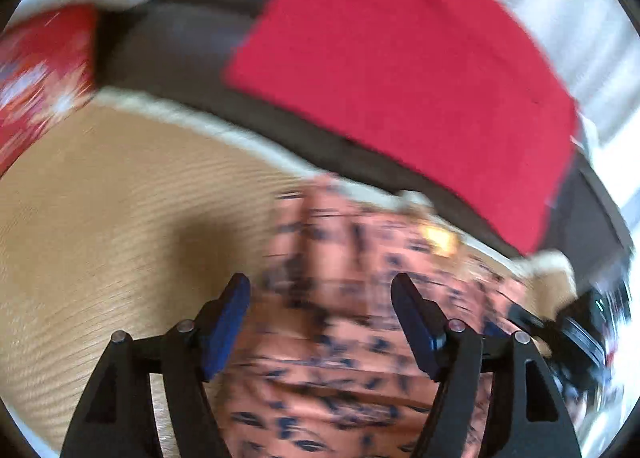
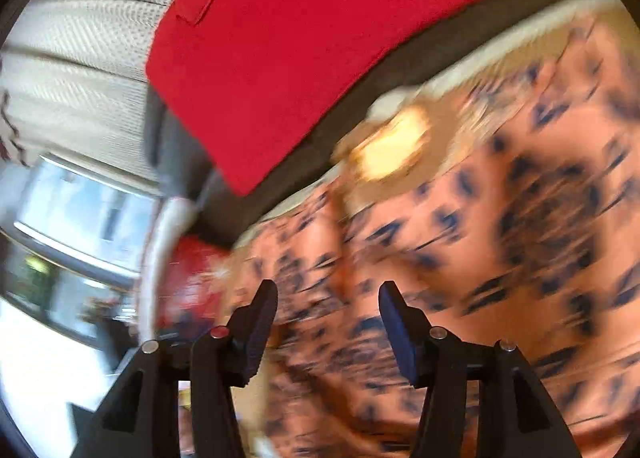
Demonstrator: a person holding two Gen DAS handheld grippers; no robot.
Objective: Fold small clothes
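Tan table (image 1: 100, 218) – red cloth (image 1: 400, 70) beyond (blurred) – window (image 2: 80, 214).

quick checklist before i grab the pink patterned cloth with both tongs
1. Left tongs open wide enough: ok, jaws spread apart.
2. Right tongs open: ok, jaws spread apart.
3. Pink patterned cloth lies ahead of both tongs: ok, it fills the space ahead in both views.
4. Cloth lies flat on the wooden table: not ok, wrinkles show.
5. Cloth edge to grip located: cannot tell, both views are motion-blurred.
6. Red cloth is clear of the cloth: ok, it lies beyond the table edge.
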